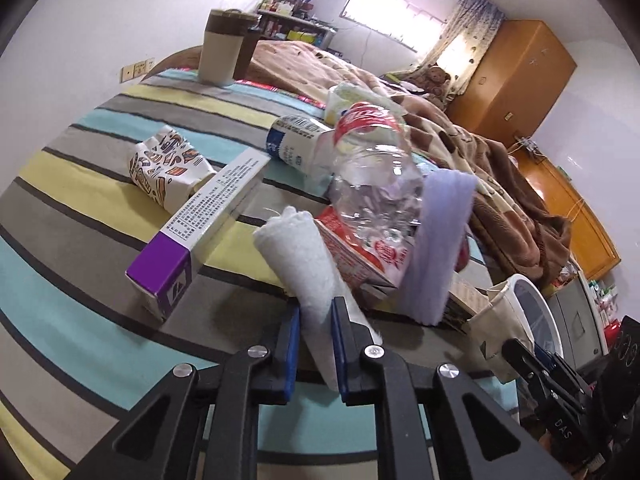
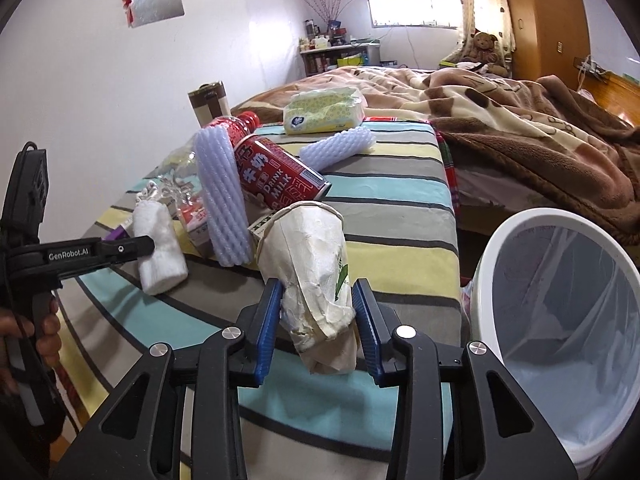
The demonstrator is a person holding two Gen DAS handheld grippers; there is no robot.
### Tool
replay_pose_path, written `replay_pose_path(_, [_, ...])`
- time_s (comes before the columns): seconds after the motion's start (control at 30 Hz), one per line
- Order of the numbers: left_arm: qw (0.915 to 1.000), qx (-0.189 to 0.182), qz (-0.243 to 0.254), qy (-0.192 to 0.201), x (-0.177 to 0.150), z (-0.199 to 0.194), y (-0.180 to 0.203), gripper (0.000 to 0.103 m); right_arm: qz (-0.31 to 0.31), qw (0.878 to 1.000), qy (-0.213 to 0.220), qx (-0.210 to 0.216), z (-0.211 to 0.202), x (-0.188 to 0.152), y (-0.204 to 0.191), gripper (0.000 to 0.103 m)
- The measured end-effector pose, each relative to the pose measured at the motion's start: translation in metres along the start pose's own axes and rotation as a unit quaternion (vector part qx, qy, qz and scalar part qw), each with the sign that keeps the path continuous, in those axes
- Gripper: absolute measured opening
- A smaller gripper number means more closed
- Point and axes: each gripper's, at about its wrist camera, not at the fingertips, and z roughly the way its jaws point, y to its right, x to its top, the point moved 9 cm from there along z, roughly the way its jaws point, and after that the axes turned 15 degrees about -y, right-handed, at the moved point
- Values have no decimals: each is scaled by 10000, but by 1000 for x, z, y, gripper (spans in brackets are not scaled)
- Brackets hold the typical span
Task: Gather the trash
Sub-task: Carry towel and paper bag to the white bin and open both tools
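My left gripper (image 1: 316,320) is shut on a rolled white paper towel (image 1: 296,248), held just above the striped cloth (image 1: 80,240). The right wrist view shows that gripper (image 2: 148,246) from the side, with the towel (image 2: 160,248) between its fingers. My right gripper (image 2: 318,300) is shut on a crumpled paper cup (image 2: 312,248), its blue pads pressing both sides. To its right, below the table edge, stands a white bin (image 2: 492,248) with a clear liner. Left on the cloth are a red milk can (image 2: 276,168), a clear crushed bottle (image 1: 372,184), a purple box (image 1: 200,224) and a patterned cup (image 1: 168,164).
Two lavender foam sleeves (image 2: 224,196) (image 2: 340,146) and a yellow tissue pack (image 2: 324,114) lie among the litter. A brown-and-cream tumbler (image 1: 220,48) stands at the far edge. A bed with a brown blanket (image 2: 540,140) runs behind the bin, and wooden cabinets (image 1: 516,80) stand beyond.
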Motion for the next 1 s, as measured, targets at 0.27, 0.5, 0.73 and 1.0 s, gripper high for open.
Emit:
replay_pose_path(0.27, [9993,-94,309,201,-11,-23,21,15,227,9990,371,38,-24,3,6,37])
replay_pose_path(0.5, [9955,-271,780,457,-17,-50,60,15,621,9955,698,-133,-50,2,30,38])
replay_pose_path(0.73, [9889,-458,1315,513,-17,-56,110,15,951,9900,948,-428,-74,-3,56,38])
replay_pose_path(1.0, [9762,-697,2017,384,-24,-40,184,15,1380,9812,1052,-839,-93,-10,94,38])
